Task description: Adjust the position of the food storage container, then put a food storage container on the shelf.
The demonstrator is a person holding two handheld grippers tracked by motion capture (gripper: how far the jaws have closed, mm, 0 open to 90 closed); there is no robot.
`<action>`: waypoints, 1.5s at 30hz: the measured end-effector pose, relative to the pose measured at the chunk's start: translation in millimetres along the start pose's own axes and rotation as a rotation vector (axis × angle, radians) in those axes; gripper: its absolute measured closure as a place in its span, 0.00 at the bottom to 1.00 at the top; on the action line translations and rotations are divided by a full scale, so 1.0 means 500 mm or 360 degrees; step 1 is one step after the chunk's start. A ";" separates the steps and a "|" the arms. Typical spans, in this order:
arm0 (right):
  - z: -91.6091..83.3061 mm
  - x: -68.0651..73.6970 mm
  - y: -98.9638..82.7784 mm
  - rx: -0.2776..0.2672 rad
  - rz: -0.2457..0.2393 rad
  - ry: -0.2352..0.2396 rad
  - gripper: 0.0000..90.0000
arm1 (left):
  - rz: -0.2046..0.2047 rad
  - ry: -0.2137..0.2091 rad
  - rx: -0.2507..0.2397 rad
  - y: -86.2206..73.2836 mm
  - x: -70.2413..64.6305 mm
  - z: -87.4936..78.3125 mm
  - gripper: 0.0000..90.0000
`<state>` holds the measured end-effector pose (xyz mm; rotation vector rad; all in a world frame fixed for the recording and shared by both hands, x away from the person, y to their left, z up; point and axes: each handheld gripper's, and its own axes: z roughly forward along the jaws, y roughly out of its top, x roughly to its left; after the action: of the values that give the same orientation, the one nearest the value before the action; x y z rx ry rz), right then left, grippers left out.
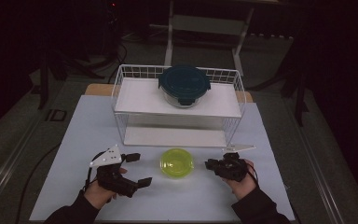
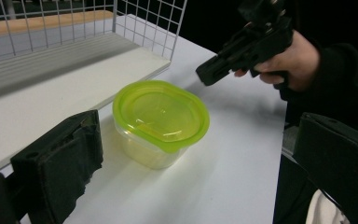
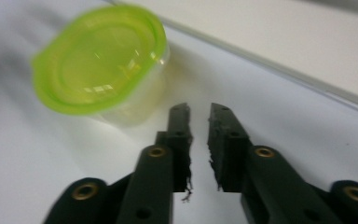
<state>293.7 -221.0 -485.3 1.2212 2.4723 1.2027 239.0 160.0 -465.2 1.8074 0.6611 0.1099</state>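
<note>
White table [image 1: 74, 186]. Small clear tub with a lime-green lid [image 1: 177, 163] sits on the table in front of the white wire rack [image 1: 121, 88], between the two grippers and touched by neither. Left gripper [image 1: 137, 170]: jaws spread wide, empty, aimed toward the tub. Right gripper [image 1: 210, 164]: jaws narrow, slim gap, empty, near the tub. Dark-lidded glass container [image 1: 184, 85] rests on the rack's upper shelf.

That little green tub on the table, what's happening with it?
A person holds a claw in each hand, one either side of the green-lidded tub, which sits closed on the white table, touched by neither. The left claw is wide open; the right claw is nearly shut and empty. Behind, a dark-lidded glass container stands on the wire rack.
</note>
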 end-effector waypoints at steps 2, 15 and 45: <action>-0.010 0.003 0.004 -0.0031 0.0015 0.0018 0.78 | -0.0020 -0.0017 -0.0004 0.008 0.001 0.003 0.01; -0.006 0.014 0.035 -0.0155 0.0204 0.0290 0.25 | -0.0225 -0.0032 0.0078 0.042 0.018 0.044 0.01; 0.105 -0.018 0.046 0.0180 0.0657 0.0432 0.67 | -0.1027 -0.0011 0.0463 -0.019 0.115 0.173 0.63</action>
<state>336.6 -188.0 -506.1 1.7744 2.5845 1.4217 317.3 116.1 -517.9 1.7746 1.2722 -0.4446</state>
